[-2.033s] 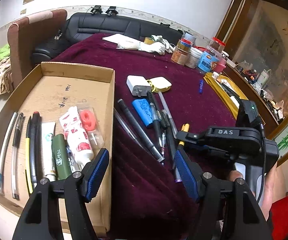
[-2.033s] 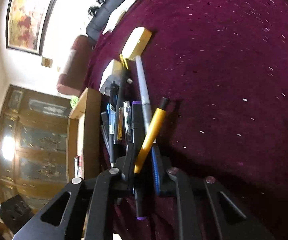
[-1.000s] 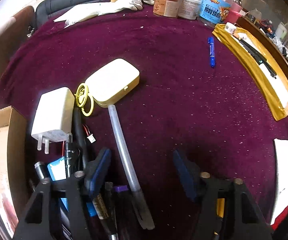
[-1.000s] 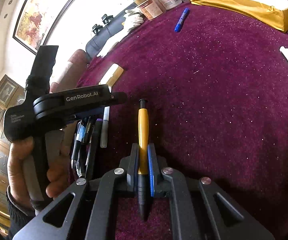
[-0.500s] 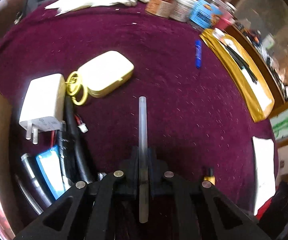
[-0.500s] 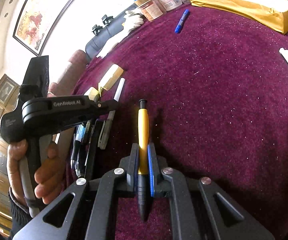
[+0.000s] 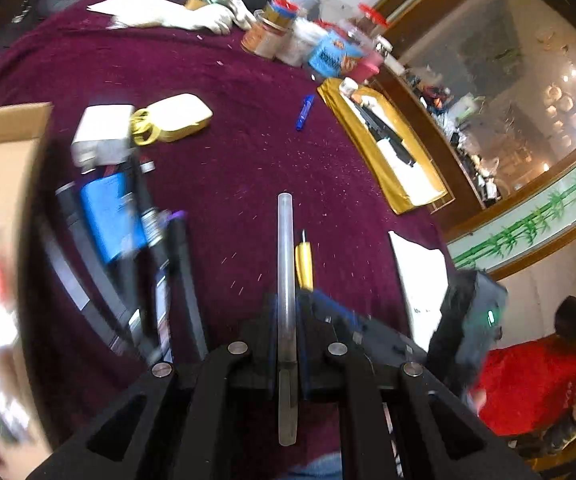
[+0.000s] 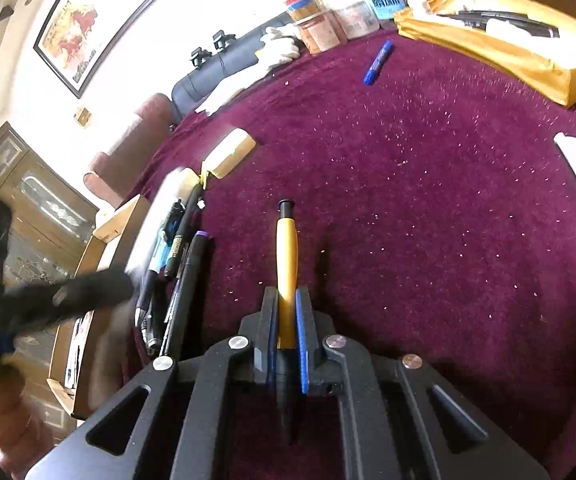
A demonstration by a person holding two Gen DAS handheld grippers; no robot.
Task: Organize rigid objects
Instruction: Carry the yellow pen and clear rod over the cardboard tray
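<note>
My left gripper (image 7: pixel 286 300) is shut on a clear translucent pen (image 7: pixel 286 248) and holds it above the maroon tablecloth (image 7: pixel 228 80). My right gripper (image 8: pixel 286 300) is shut on a yellow pen (image 8: pixel 287 248) with a black tip, also above the cloth. The yellow pen also shows just right of the clear pen in the left wrist view (image 7: pixel 303 264). A row of dark pens (image 8: pixel 184 280) lies on the cloth to the left, beside the cardboard box (image 8: pixel 88 256). The left gripper appears blurred at the left of the right wrist view (image 8: pixel 68 296).
A white charger (image 7: pixel 100 132), a cream case (image 7: pixel 180 116) and a blue battery (image 7: pixel 108 216) lie near the box (image 7: pixel 4 152). A blue marker (image 7: pixel 304 112) lies alone mid-table. Jars (image 7: pixel 280 32) stand at the back. A yellow tray (image 7: pixel 383 148) and white paper (image 7: pixel 419 272) are on the right.
My left gripper closed on the clear pen, lifted it, and is swinging toward the box side, blurring the view. My right gripper keeps holding the yellow pen, almost still.
</note>
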